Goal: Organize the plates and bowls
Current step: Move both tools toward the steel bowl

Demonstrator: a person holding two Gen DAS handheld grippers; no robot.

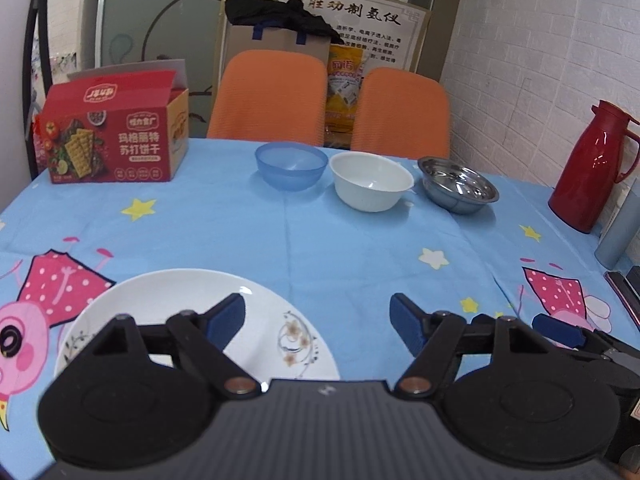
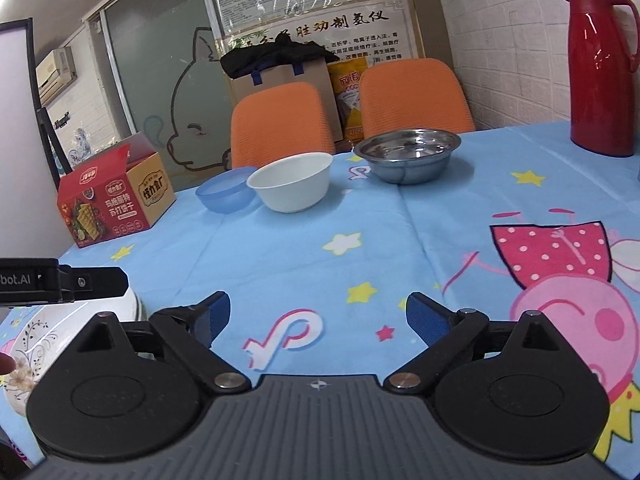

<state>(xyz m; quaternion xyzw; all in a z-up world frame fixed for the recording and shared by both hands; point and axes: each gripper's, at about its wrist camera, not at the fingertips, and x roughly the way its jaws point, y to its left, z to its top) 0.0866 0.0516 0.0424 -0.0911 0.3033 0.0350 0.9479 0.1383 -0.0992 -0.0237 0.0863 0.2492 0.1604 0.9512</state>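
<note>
A white plate with a flower print (image 1: 180,300) lies on the near left of the table, partly under my left gripper (image 1: 318,318), which is open and empty above its right rim. The plate also shows in the right wrist view (image 2: 32,336), at the left edge. Three bowls stand in a row at the far side: a blue bowl (image 1: 291,165), a white bowl (image 1: 370,181) and a steel bowl (image 1: 458,184). They also show in the right wrist view as blue bowl (image 2: 226,192), white bowl (image 2: 291,186), steel bowl (image 2: 408,154). My right gripper (image 2: 318,316) is open and empty over bare cloth.
A blue cartoon tablecloth (image 1: 320,240) covers the table. A red cracker box (image 1: 116,136) stands at the far left. A red thermos jug (image 1: 598,164) stands at the right by the wall. Two orange chairs (image 1: 272,96) are behind the table. The left gripper's body (image 2: 60,280) shows at the right view's left edge.
</note>
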